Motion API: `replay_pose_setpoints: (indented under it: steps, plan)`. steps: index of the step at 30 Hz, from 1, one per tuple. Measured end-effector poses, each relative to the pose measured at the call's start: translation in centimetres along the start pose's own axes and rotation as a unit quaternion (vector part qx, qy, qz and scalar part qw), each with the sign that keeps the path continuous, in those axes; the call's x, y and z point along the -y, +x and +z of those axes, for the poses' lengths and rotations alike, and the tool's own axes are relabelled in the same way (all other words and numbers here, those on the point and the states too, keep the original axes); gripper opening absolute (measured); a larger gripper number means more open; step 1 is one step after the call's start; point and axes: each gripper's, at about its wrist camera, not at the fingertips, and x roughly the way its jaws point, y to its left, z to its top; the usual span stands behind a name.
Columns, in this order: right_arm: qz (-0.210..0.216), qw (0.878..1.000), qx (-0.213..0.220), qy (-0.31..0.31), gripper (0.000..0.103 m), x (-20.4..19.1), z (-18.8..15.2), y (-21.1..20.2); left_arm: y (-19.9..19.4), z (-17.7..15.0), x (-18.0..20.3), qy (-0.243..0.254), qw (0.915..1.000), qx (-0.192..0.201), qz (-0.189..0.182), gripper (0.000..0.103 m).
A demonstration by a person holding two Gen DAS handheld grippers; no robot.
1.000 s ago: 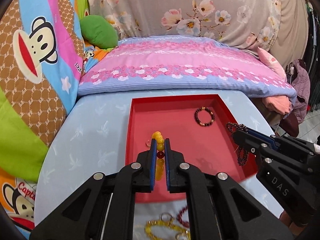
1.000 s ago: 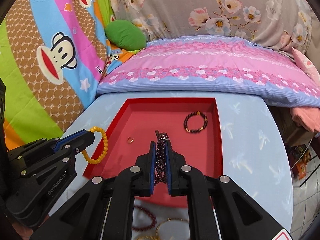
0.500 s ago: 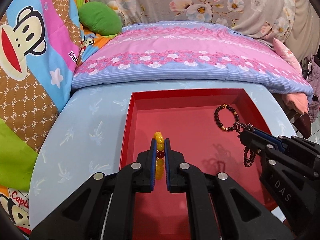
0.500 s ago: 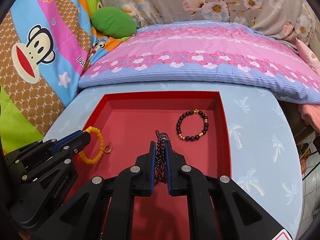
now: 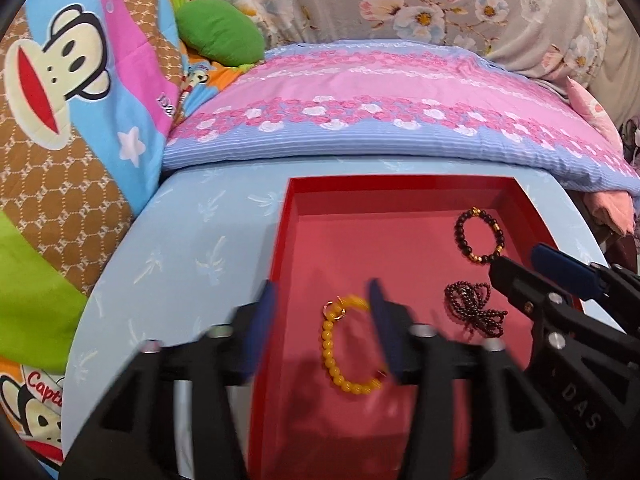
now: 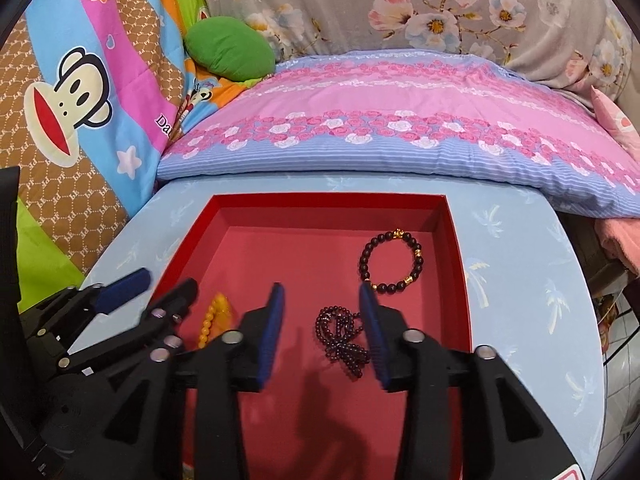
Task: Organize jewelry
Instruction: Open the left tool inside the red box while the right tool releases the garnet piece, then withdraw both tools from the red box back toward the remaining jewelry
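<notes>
A red tray (image 5: 280, 240) (image 6: 328, 198) lies on the pale blue table. My left gripper (image 5: 323, 292) (image 6: 168, 282) hangs over its left half, jaws opening and blurred. The yellow bead bracelet (image 5: 326, 340) (image 6: 212, 320) lies loose on the tray floor between and below them, a small gold ring (image 5: 335, 311) at its top. My right gripper (image 6: 321, 292) (image 5: 518, 260) is over the right half, jaws also opening. A bunched strand of dark red beads (image 6: 342, 336) (image 5: 474, 312) rests on the floor under it, untouched by the pads. A black bracelet with gold beads (image 6: 363, 260) (image 5: 459, 232) lies further back.
The round table (image 5: 192, 248) wears a light blue cloth with a palm print. Behind it lies a pink and blue flowered pillow (image 5: 380, 112). A green cushion (image 5: 220, 36) and a cartoon monkey blanket (image 5: 80, 92) are at the left, with floral fabric (image 6: 440, 12) at the back.
Both grippers came down over the tray, then opened. The yellow bracelet dropped from the left jaws and the dark bead strand from the right; both now lie on the tray floor.
</notes>
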Motion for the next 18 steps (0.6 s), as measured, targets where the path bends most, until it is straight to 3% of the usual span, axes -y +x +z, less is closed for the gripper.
replay_pose_setpoints:
  steps: [10, 18]
  plan:
    - [0.009, 1.0, 0.022, 0.001, 0.041, -0.9, -1.0, -4.4, -3.3, -0.9, -0.6, 0.0, 0.9999, 0.015, -0.002, 0.052]
    - [0.004, 0.999, 0.033, -0.006, 0.041, -1.8, -3.8, -8.4, -6.9, -3.2, -0.7, 0.0, 0.9997, 0.024, -0.005, 0.052]
